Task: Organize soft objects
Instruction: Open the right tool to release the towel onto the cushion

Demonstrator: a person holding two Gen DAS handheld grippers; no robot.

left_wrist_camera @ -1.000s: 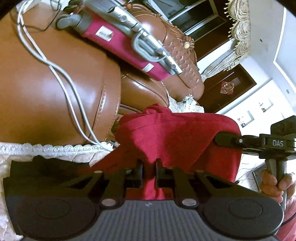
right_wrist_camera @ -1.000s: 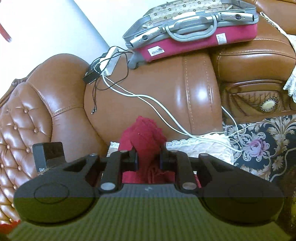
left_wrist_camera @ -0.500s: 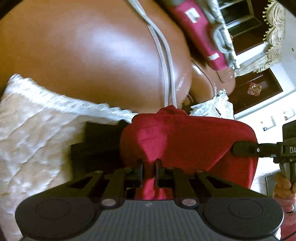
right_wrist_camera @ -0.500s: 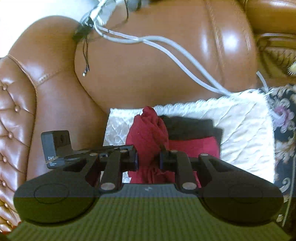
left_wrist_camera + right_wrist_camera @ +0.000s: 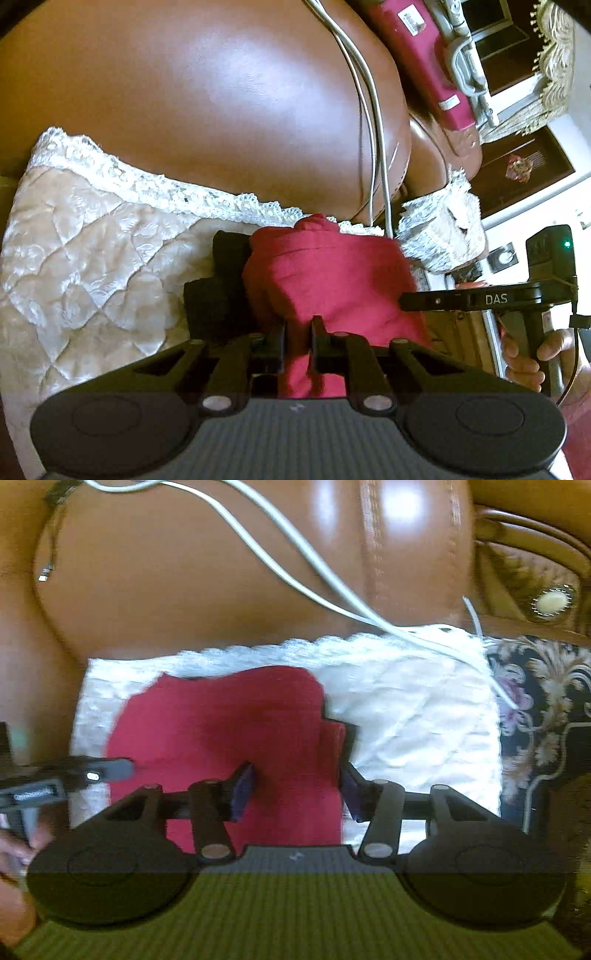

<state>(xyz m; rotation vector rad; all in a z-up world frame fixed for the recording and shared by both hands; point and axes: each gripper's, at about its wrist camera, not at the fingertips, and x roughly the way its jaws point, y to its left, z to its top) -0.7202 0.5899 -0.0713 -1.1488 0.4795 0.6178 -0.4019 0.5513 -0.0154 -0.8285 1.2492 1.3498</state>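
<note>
A red cloth (image 5: 332,273) lies bunched on top of a black garment (image 5: 218,295), both on the white quilted seat cover (image 5: 81,258) of a sofa. My left gripper (image 5: 297,332) is shut on a fold of the red cloth at its near edge. In the right wrist view the red cloth (image 5: 229,731) is spread flat on the seat cover (image 5: 413,716). My right gripper (image 5: 295,792) points steeply down over it with its jaws opening. The cloth lies between the pads (image 5: 243,790) and they do not press on it. A black edge (image 5: 349,731) peeks out beside the red cloth.
The brown leather backrest (image 5: 221,110) rises behind the seat, with white cables (image 5: 295,554) running down it. A red suitcase (image 5: 424,55) rests on the armrest. A dark floral fabric (image 5: 543,701) lies to the right. A hand (image 5: 528,362) grips the right gripper's handle.
Both grippers came down to the seat with the red cloth. The right gripper's jaws have parted, letting the cloth go onto the seat cover. The left gripper still pinches it.
</note>
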